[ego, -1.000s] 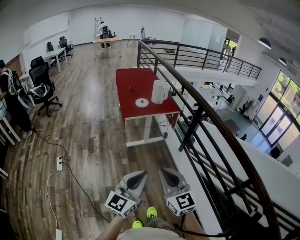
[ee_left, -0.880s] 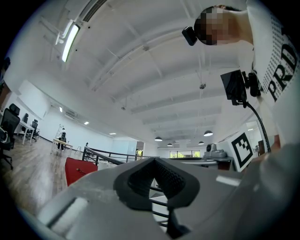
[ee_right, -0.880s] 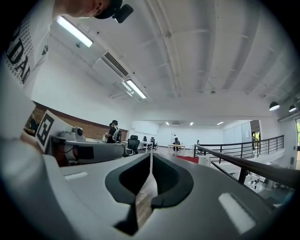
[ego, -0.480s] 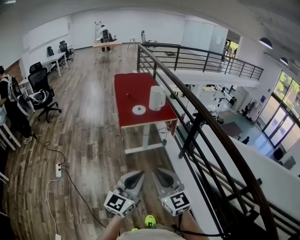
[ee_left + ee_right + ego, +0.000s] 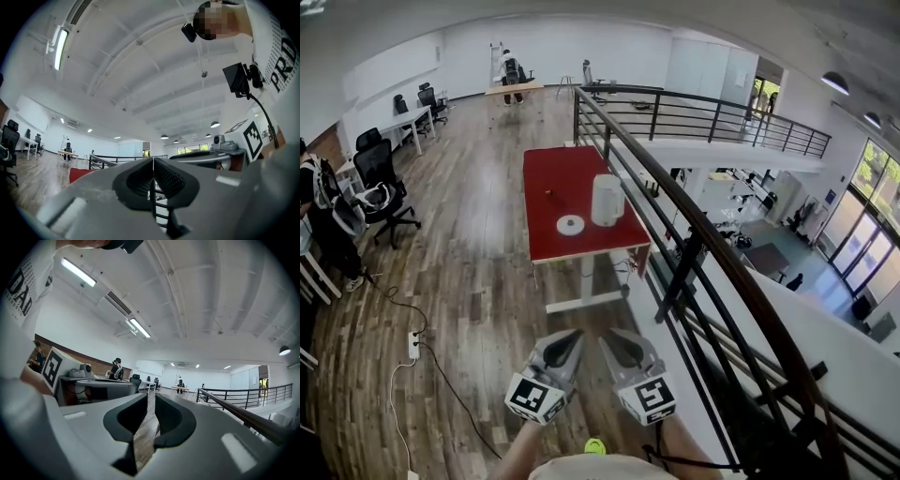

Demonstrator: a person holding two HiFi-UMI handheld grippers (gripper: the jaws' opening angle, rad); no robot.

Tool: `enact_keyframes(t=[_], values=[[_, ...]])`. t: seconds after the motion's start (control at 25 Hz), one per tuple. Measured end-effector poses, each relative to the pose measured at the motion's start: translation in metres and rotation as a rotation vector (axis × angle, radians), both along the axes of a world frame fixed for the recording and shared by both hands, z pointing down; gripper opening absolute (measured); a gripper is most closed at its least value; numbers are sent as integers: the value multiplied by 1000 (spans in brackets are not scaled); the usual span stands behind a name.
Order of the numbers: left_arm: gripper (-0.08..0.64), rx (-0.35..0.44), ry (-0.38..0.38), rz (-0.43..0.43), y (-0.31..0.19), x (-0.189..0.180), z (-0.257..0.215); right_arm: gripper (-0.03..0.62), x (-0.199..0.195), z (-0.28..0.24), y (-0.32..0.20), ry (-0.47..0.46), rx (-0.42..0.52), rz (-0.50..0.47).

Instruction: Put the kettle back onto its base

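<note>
A white kettle (image 5: 606, 200) stands upright on the red table (image 5: 553, 178) well ahead of me. Its round white base (image 5: 570, 225) lies on the table just left of it and nearer to me, apart from it. Both grippers are held low before me over the wooden floor, far short of the table. The left gripper (image 5: 569, 339) is shut, pads touching and empty (image 5: 153, 161). The right gripper (image 5: 612, 339) is slightly open; its jaws have just been opening, and only a narrow gap with nothing in it shows between them (image 5: 151, 399).
A black railing (image 5: 694, 234) runs along the right of the table and of my path, with a drop beyond it. A power strip with cables (image 5: 414, 345) lies on the floor at the left. Office chairs (image 5: 380, 178) and a person (image 5: 319, 197) are at the far left.
The table with the kettle and base has come closer in the head view. Both grippers have travelled forward with me, side by side.
</note>
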State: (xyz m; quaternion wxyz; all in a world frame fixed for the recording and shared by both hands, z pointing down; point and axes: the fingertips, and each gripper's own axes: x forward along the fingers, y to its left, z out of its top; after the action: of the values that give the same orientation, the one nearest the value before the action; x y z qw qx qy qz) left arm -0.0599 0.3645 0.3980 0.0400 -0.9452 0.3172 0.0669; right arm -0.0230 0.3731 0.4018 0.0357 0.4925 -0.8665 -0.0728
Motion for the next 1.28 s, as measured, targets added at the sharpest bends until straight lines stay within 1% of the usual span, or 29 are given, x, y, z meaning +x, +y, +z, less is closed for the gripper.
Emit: enact_keyframes(t=[0.08, 0.2, 0.4, 0.56, 0.72, 0.96, 1.04, 1.12, 1.28], values=[[-2, 19, -5, -19, -9, 5, -2, 46, 7, -2, -8, -2, 8, 3], [-3, 36, -16, -31, -19, 12, -8, 46, 15, -7, -19, 19, 30, 9], [-3, 38, -27, -30, -29, 20, -10, 46, 15, -10, -31, -5, 21, 8], [-6, 29, -1, -27, -41, 27, -7, 46, 17, -6, -42, 3, 29, 6], [-6, 15, 17, -21, -58, 34, -3, 46, 23, 1, -59, -5, 14, -1], [-7, 5, 15, 9, -98, 42, -2, 46, 30, 4, -102, -7, -18, 27], [-6, 16, 20, 16, -111, 42, -6, 46, 28, 5, -114, -8, -28, 31], [-8, 30, 6, 27, -125, 41, -4, 46, 28, 7, -128, -7, -30, 39], [-8, 7, 32, 36, -156, 43, -8, 46, 31, 5, -160, 8, -37, 52]])
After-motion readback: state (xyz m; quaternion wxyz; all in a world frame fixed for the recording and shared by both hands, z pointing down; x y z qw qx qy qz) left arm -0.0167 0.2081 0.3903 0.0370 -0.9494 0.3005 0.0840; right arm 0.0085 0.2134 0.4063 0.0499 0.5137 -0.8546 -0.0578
